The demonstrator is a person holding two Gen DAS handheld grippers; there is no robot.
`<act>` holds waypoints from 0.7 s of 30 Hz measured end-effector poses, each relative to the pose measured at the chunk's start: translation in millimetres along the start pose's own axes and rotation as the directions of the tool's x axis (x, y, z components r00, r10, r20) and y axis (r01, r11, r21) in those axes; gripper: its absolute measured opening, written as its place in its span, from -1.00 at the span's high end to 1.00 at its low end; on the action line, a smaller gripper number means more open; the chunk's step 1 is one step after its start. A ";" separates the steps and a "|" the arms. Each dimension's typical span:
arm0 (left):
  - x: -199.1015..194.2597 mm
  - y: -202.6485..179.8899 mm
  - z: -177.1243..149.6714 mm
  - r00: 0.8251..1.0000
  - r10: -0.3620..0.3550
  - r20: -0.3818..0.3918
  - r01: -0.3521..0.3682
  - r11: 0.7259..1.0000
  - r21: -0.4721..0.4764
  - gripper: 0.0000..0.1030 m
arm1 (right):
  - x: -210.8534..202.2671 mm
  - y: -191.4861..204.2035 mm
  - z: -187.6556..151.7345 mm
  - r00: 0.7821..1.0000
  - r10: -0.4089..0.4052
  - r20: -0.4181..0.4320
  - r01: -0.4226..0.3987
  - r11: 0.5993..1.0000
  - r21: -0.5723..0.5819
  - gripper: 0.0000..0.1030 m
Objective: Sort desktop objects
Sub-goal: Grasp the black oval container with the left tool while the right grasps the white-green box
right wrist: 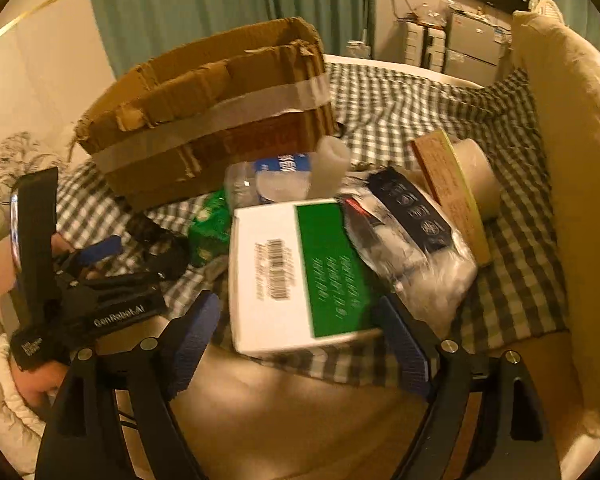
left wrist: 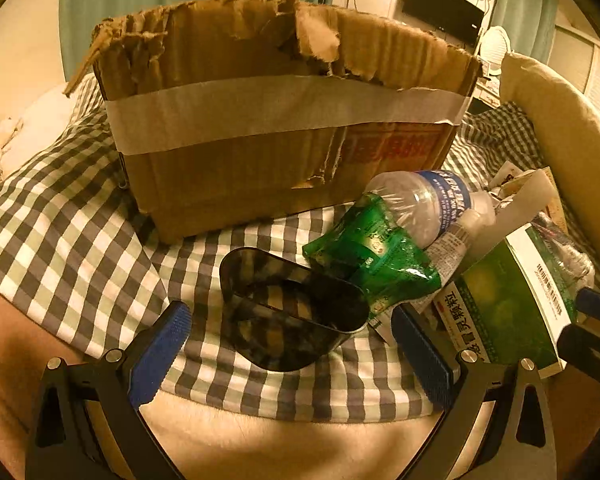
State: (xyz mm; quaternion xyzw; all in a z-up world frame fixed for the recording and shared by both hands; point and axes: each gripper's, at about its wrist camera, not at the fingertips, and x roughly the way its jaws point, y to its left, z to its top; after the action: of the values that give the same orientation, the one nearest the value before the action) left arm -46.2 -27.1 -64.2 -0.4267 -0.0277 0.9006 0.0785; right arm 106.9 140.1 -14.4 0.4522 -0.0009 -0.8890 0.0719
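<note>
Left gripper [left wrist: 290, 340] hangs wide open around the dark plastic tray [left wrist: 288, 312] near the front edge of the checked cloth [left wrist: 80, 240]. Right gripper [right wrist: 300, 344] gapes too, blue pads either side of the green-and-white box [right wrist: 296, 276], not pressing. Behind: green packet [left wrist: 374, 252], water bottle [left wrist: 424, 204], then the torn cardboard box [left wrist: 260, 120].

close wrist views, both facing cardboard box [left wrist: 284, 120]

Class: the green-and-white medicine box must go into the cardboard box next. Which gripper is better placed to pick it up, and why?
Probably the right gripper: its open jaws already flank the medicine box. The left gripper faces the dark plastic tray, with the medicine box off to its side.
</note>
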 end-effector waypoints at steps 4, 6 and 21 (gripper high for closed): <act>6.2 4.2 0.7 1.000 0.000 -0.011 0.000 1.000 -0.013 -1.00 | 4.4 -2.3 -2.5 0.999 -0.012 -0.038 0.013 1.000 0.011 -0.59; 9.6 5.9 -0.5 1.000 0.001 -0.017 -0.001 1.000 -0.018 -1.00 | 4.7 -1.6 -3.2 0.999 -0.010 -0.040 0.010 1.000 0.006 -0.61; 29.9 20.5 -0.4 0.998 -0.006 -0.068 0.001 0.997 -0.078 -1.00 | 30.4 14.2 -4.8 0.994 0.032 -0.109 -0.037 0.998 -0.050 -0.69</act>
State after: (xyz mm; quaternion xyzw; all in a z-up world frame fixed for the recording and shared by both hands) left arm -66.9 -42.4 -89.7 -0.4600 -0.0608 0.8835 0.0642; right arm 94.9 122.4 -40.7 0.4975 0.0183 -0.8616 0.0989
